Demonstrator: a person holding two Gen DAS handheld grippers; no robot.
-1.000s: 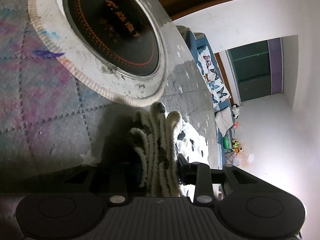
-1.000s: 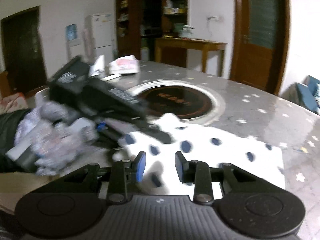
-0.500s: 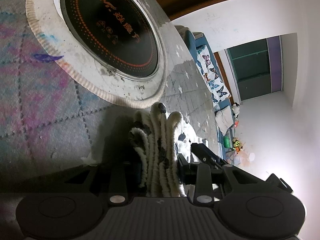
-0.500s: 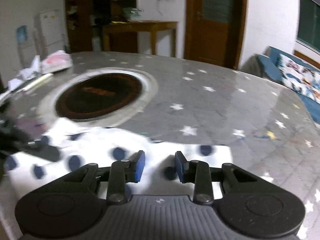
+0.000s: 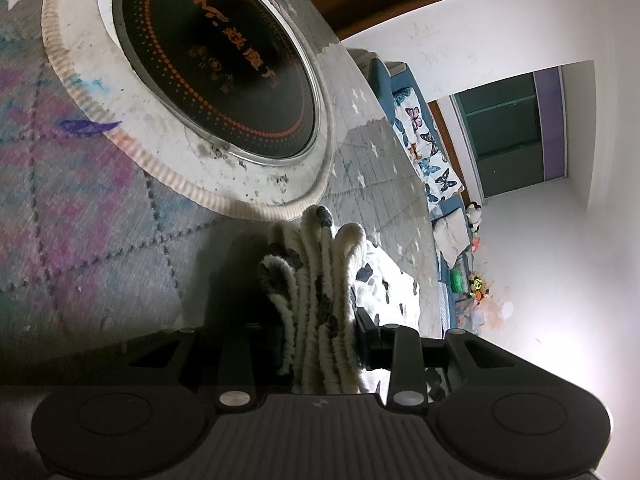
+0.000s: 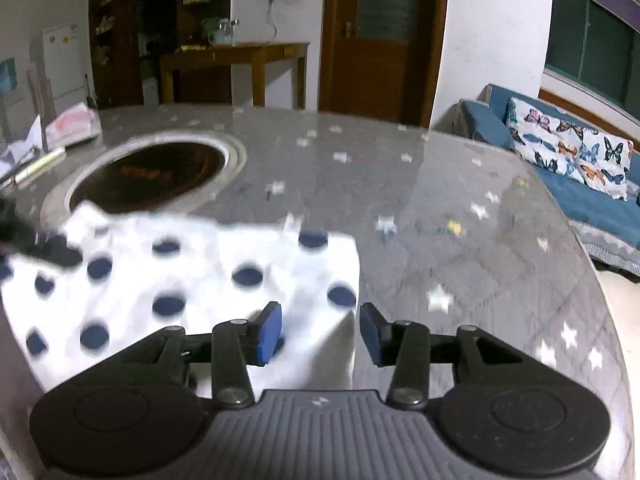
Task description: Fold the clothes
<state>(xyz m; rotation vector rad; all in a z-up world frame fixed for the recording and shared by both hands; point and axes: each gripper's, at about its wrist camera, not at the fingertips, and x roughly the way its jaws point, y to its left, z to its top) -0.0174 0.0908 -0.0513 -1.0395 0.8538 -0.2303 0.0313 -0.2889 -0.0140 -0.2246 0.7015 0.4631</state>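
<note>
Garment: a white fleece piece with dark blue dots (image 6: 192,280) lies spread on the counter (image 6: 440,208), on the near left of the right wrist view, its right edge ending just left of the right gripper's gap.
Left gripper (image 5: 320,344): its fingers are clenched on a thick bunch of the same dotted cloth (image 5: 316,280), several layers stacked edge-on between them.
Right gripper (image 6: 320,330): fingers released and spread, nothing between them; the left blue pad (image 6: 269,334) sits over the cloth's near right corner, the right pad over bare counter.
Hotplate: a round black induction plate (image 5: 216,60) set into the counter lies just beyond the cloth's far left edge.
Stage: the bunched layers fit either a fold being made or a folded piece being carried or set down; I cannot tell which.
Risk 1: the bunch is thick, so an inner layer may slide out of the left fingers and the stack would splay.
Risk 2: if the right fingers close where they are, they may catch only the top layer at the corner, or miss it, leaving a skewed edge.
Risk 3: the counter looks glossy; the cloth may skate instead of creasing.
Risk 4: the far left edge could drag onto the plate's soiled white rim (image 5: 168,148).
</note>
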